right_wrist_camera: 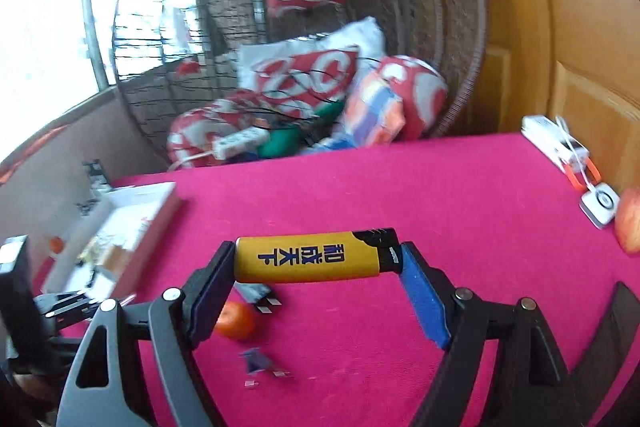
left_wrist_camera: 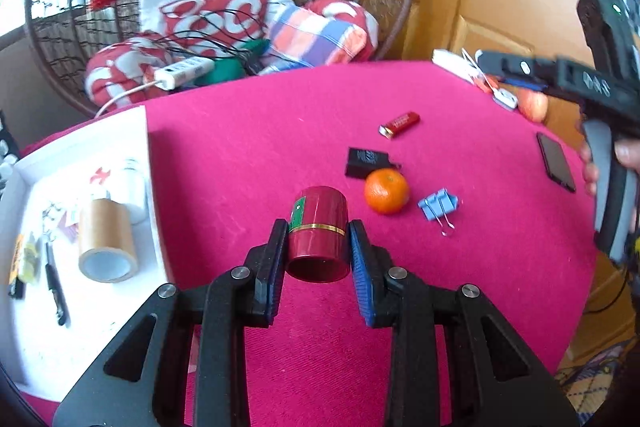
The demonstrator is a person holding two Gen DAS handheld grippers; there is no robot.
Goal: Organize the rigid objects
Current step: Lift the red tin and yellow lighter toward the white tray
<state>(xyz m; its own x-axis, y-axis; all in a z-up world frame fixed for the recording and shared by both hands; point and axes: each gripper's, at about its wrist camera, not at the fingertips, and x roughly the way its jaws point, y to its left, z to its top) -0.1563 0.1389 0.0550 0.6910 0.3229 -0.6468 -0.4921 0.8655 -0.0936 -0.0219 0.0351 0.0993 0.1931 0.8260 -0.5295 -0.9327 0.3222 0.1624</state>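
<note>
My left gripper (left_wrist_camera: 318, 247) is shut on a dark red cylindrical tin (left_wrist_camera: 318, 233) with a gold band, held above the pink cloth. My right gripper (right_wrist_camera: 316, 261) is shut on a yellow lighter (right_wrist_camera: 308, 259) with a black cap, gripped end to end and held level above the table. The right gripper also shows at the right edge of the left wrist view (left_wrist_camera: 568, 79). A white box (left_wrist_camera: 24, 307) at the left holds a tape roll (left_wrist_camera: 106, 241), a pen (left_wrist_camera: 56, 291) and a clear jar (left_wrist_camera: 130, 183).
On the pink tablecloth (left_wrist_camera: 260, 155) lie a red lighter (left_wrist_camera: 400, 124), a black adapter (left_wrist_camera: 366, 163), an orange (left_wrist_camera: 386, 191), a blue binder clip (left_wrist_camera: 438, 205), a black phone (left_wrist_camera: 556, 161) and an apple (left_wrist_camera: 534, 105). A wicker chair with cushions (left_wrist_camera: 216, 19) stands behind.
</note>
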